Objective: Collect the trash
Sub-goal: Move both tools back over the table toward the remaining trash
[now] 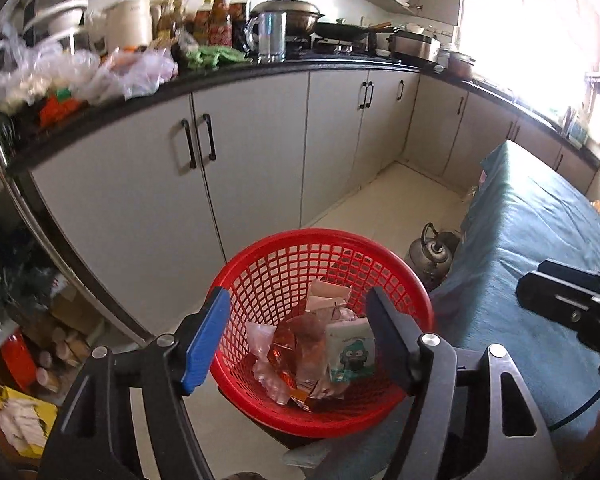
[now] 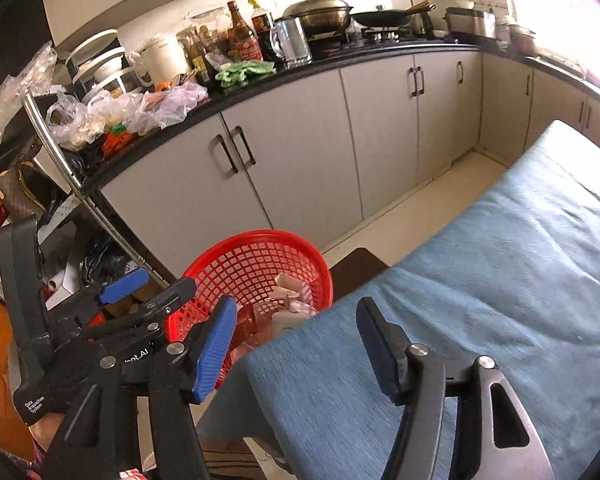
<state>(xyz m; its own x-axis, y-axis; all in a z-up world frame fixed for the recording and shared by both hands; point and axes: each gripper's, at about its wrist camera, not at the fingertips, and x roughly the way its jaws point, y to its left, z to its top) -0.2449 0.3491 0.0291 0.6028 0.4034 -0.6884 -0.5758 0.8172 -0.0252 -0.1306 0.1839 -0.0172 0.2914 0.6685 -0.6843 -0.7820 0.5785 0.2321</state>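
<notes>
A kettle (image 1: 430, 254) stands on the floor between the red basket (image 1: 260, 408) and the blue-covered table (image 2: 480, 280). Wrappers and a small carton (image 1: 350, 350) lie in the basket. Left tongs (image 1: 298, 340) hang released above it; right tongs (image 2: 296, 346) released, empty, over the table edge

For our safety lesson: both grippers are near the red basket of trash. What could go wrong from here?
1. The red basket stands close beside the cloth-covered table; a swinging gripper might tip it.
2. The left gripper hangs open over the wrappers; loose ones could snag.
3. The kettle on the floor could be knocked.
</notes>
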